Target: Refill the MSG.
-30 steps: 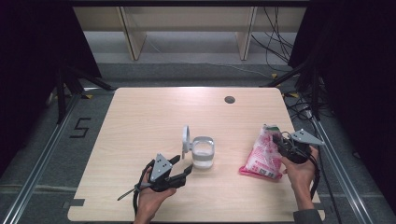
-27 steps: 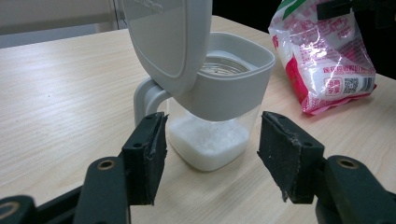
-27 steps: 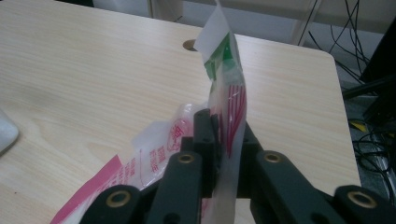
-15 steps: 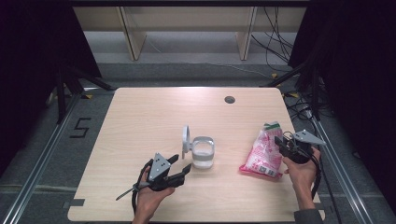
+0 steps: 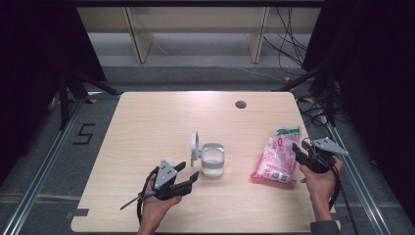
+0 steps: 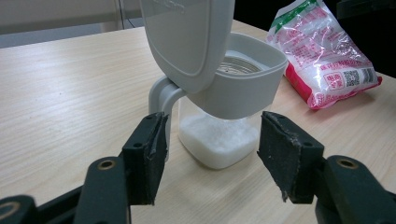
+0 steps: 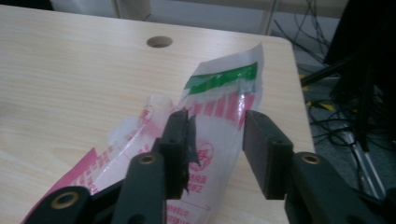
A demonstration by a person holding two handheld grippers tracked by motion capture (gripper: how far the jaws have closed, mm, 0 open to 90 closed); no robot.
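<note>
Claw states first: we see our left claw standing open and holding nothing, its jaws either side of, and short of, the clear container of white grains, whose grey lid is flipped upright. Our right claw has just been opening; the pink-and-white bag lies between its parted jaws, which no longer clamp it. Farther off, a round hole marks the wooden surface.

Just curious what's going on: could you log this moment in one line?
left tool: open, at jar | right tool: just been opening, bag between jaws | jar lid: up
</note>
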